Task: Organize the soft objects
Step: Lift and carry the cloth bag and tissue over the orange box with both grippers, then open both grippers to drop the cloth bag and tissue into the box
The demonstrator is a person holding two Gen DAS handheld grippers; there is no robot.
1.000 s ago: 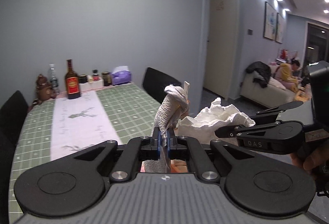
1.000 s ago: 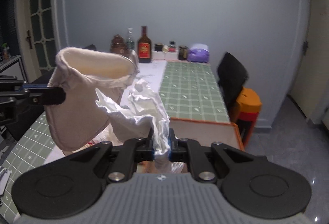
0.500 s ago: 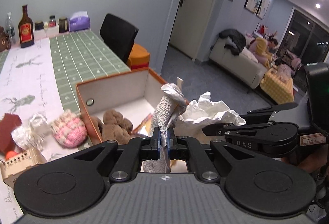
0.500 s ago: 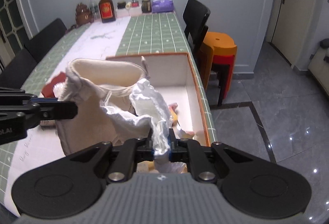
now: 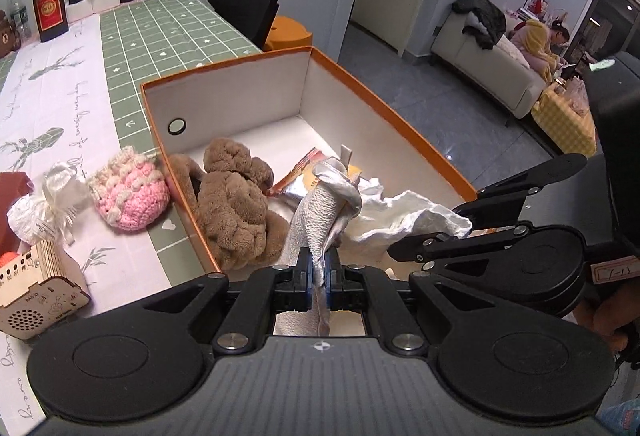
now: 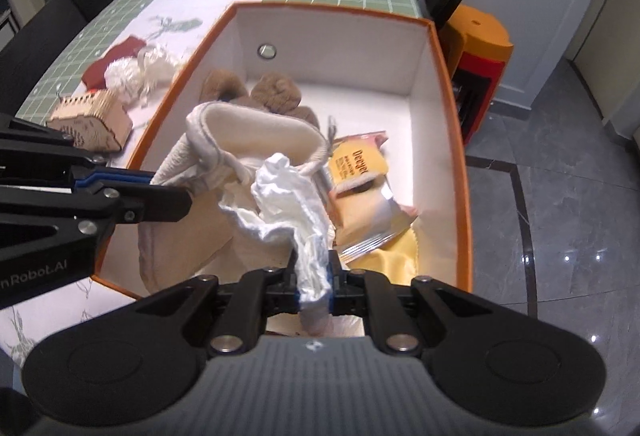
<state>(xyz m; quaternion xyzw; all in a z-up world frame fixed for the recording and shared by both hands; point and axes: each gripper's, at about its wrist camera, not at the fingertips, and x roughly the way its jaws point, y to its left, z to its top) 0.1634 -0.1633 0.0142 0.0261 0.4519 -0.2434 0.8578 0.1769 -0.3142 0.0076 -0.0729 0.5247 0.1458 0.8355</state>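
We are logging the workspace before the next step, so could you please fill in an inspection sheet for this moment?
Surface: green checked tablecloth with a pale printed runner.
Job's things: orange-rimmed white cardboard box holds a brown plush toy and a yellow snack packet; a cream drawstring fabric pouch and crumpled white paper hang over it.
Clutter: pink crocheted ball, white ribbon bundle, laser-cut wooden radio box, all beside the box; bottles and jars at the far end.
Grippers: left gripper shut on the pouch's edge; right gripper shut on the paper.
Cables: nothing seen.
Surroundings: black chairs, orange stool, sofa with a seated person.
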